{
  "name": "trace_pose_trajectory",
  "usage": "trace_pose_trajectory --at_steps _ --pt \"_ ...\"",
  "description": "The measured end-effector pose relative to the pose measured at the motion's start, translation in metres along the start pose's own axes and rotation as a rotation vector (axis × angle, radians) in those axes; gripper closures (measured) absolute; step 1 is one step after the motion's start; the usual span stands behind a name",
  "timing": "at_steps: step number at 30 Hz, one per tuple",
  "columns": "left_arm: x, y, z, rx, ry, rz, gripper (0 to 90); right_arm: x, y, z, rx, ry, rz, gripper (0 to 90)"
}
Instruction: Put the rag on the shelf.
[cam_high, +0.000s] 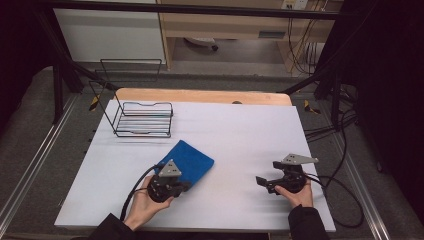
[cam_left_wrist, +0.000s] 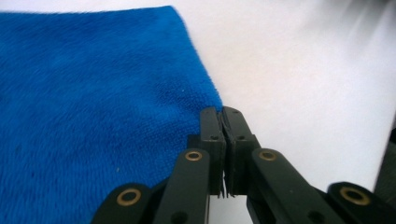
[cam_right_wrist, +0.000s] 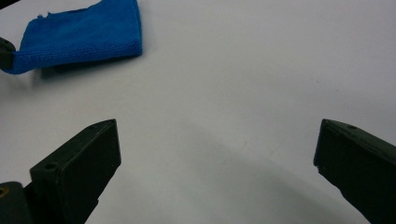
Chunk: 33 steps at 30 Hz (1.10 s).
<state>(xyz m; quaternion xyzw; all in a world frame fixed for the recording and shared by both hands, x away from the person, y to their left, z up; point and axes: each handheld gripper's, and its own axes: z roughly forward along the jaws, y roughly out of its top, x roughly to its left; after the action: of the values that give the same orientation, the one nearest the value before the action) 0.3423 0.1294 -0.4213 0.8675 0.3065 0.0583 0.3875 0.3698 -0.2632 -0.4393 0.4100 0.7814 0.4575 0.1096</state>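
A folded blue cloth (cam_high: 192, 159) lies on the white tabletop (cam_high: 235, 130) left of centre. My left gripper (cam_high: 186, 186) sits at the cloth's near corner. In the left gripper view its jaws are pressed together (cam_left_wrist: 223, 114) right at the corner of the blue cloth (cam_left_wrist: 93, 116), pinching its edge. In the right gripper view that end of the cloth (cam_right_wrist: 79, 35) looks slightly raised, with a shadow under it. My right gripper (cam_high: 266, 172) rests at the right front of the table, pointing left, jaws wide apart (cam_right_wrist: 217, 140) over bare tabletop with nothing between them.
A black wire rack (cam_high: 142, 120) stands at the table's back left. A wooden strip (cam_high: 200, 95) runs along the far edge. Cables (cam_high: 340, 200) trail off the right side. A black frame surrounds the table.
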Motion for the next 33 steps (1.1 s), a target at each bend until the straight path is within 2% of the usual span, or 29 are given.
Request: trace_pose_trajectory --at_steps 5,9,13,14,17,18,19,20,22,23,24,25,29,31,33 --pt "-0.012 0.008 0.014 -0.007 -0.024 -0.025 87.6 0.000 0.000 0.000 -0.005 -0.001 -0.005 1.2" --pt "-0.012 0.010 0.020 -0.023 -0.031 -0.036 85.5 0.000 0.000 0.000 -0.003 0.001 -0.005 1.3" --pt "-0.006 0.011 0.012 -0.047 -0.045 -0.048 69.7 0.000 0.000 0.000 -0.005 -0.001 -0.005 1.3" --pt "0.000 0.012 0.001 -0.062 -0.036 -0.055 64.6 0.000 0.000 -0.001 -0.006 -0.002 -0.003 1.3" --pt "0.014 0.010 -0.019 -0.083 0.016 -0.060 55.8 0.000 0.000 -0.001 -0.006 -0.002 -0.004 1.3" --pt "0.020 0.009 -0.024 -0.079 0.035 -0.065 53.4 0.000 0.000 -0.001 -0.005 -0.001 -0.004 1.3" --pt "0.020 0.009 -0.024 -0.079 0.035 -0.065 51.0 0.000 0.000 -0.001 -0.004 -0.002 -0.003 1.3" --pt "0.032 0.004 -0.031 -0.061 0.086 -0.080 48.7 0.000 0.000 -0.001 -0.004 -0.002 -0.002 1.3" --pt "0.046 -0.003 -0.036 -0.042 0.123 -0.110 46.3 0.000 0.000 0.000 -0.002 -0.001 0.002 1.3" --pt "0.046 -0.003 -0.036 -0.042 0.123 -0.110 46.2 0.000 0.000 0.000 -0.003 0.000 0.001 1.3" --pt "0.052 -0.007 -0.037 -0.037 0.138 -0.120 46.0 0.000 0.000 0.000 -0.003 -0.001 -0.001 1.3" --pt "0.062 -0.014 -0.039 -0.020 0.173 -0.138 45.5 0.000 0.000 0.001 -0.002 0.000 -0.003 1.3" --pt "0.072 -0.021 -0.038 -0.003 0.187 -0.168 44.5 0.001 -0.001 0.001 -0.005 -0.002 -0.001 1.6" --pt "0.078 -0.027 -0.034 0.021 0.197 -0.194 46.7 0.001 0.000 0.001 -0.008 -0.004 0.000 1.7" --pt "0.080 -0.031 -0.030 0.035 0.191 -0.203 49.6 0.002 0.000 0.001 -0.008 -0.005 -0.004 1.7"
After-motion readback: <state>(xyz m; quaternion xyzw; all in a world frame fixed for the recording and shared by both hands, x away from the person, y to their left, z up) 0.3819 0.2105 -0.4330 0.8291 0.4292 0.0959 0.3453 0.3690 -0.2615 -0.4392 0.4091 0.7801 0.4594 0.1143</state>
